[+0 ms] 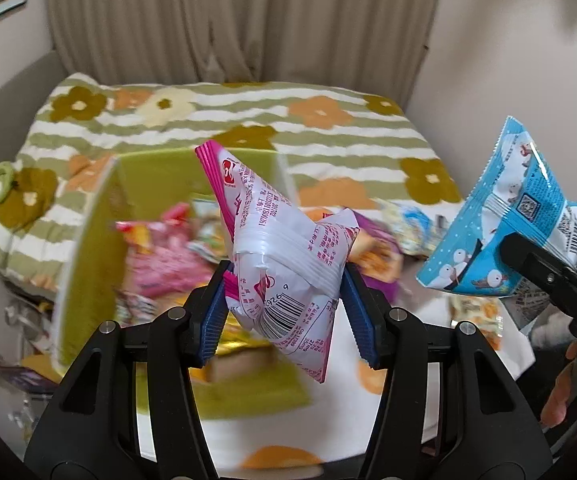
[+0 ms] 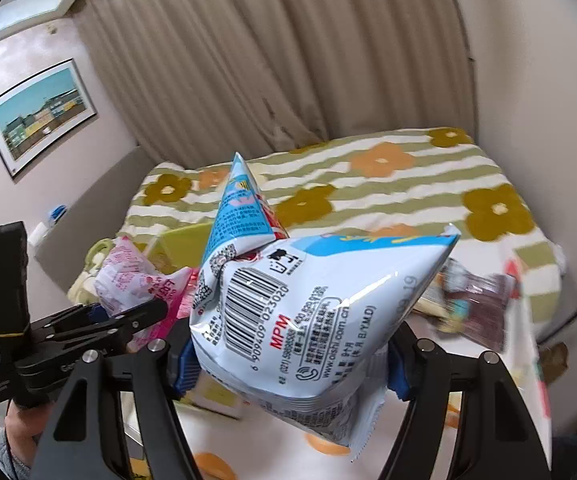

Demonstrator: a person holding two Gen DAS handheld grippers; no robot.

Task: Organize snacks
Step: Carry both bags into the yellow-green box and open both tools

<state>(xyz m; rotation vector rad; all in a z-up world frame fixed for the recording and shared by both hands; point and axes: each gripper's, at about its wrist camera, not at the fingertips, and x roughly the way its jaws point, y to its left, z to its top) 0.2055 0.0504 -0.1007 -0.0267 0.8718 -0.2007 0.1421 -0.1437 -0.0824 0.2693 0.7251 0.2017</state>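
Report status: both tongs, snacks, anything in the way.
Left tongs shut on pink-white snack bag, above green box. Right tongs shut on blue snack bag. More snacks loose on floral blanket. Nothing blocking.

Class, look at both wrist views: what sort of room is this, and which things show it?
Most likely a bedroom: a bed with a flowered striped blanket, long beige curtains behind it, and a framed picture on the wall.

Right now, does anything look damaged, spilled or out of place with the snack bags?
Nothing is spilled or torn. The pink-and-white foil snack bag is squeezed and creased in the left gripper, and the blue-and-white foil snack bag is crumpled in the right gripper. Several packets still lie loose beside the green box.
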